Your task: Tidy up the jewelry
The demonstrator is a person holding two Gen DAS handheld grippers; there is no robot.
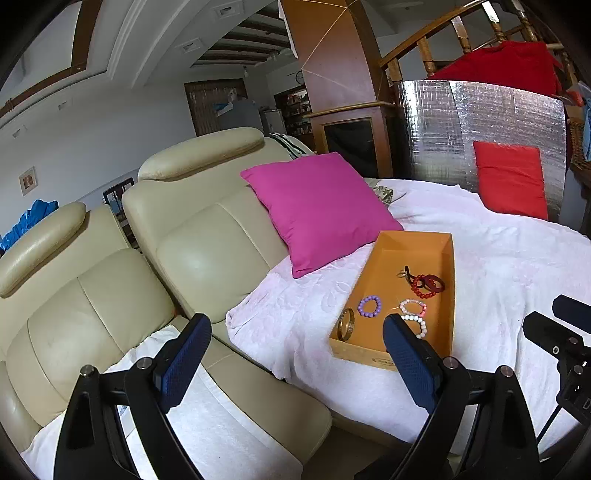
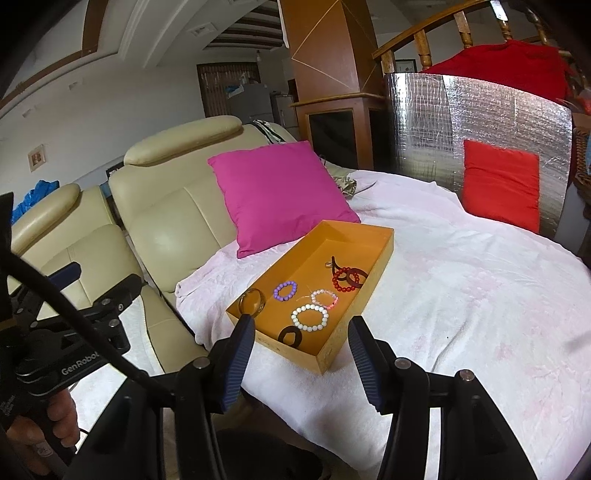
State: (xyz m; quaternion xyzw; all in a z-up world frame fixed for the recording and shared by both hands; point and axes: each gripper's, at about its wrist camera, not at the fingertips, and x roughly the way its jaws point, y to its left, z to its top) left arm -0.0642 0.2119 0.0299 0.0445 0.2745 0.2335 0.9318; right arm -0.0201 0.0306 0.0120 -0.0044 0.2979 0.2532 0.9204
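Right now we are holding both grippers above a soft white blanket (image 2: 461, 295) that is covering a bed or couch. Our left gripper (image 1: 295, 354) is standing wide open with nothing between its bumpy blue pads (image 1: 188, 358), and our right gripper (image 2: 301, 354) is standing open too, with ribbed blue pads (image 2: 240, 362) and nothing in them. An orange cardboard box (image 2: 384, 243) with low walls is lying on the blanket just past our right gripper. Inside it the jewelry is spread out: a shiny gold bangle (image 2: 252, 301), a purple bead bracelet (image 2: 285, 290), a white bead bracelet (image 2: 309, 317), a pale pink bead bracelet (image 2: 325, 298), a red bead bracelet (image 2: 341, 282) touching a dark band (image 2: 356, 277), and a black loop (image 2: 291, 336) near the front wall. A square pink pillow (image 2: 280, 192) is leaning beside the box, and a red pillow (image 2: 500, 181) is resting against a shiny silver foil sheet (image 2: 480, 110). Smooth cream leather seats (image 1: 110, 277) are standing to the left. We are reading "GenRobot" in white letters on the left gripper's black body (image 2: 79, 365). A hand (image 2: 44, 428) is holding its handle. Behind, a brown wooden pillar (image 2: 321, 48) and a wooden railing (image 2: 436, 33) are showing.
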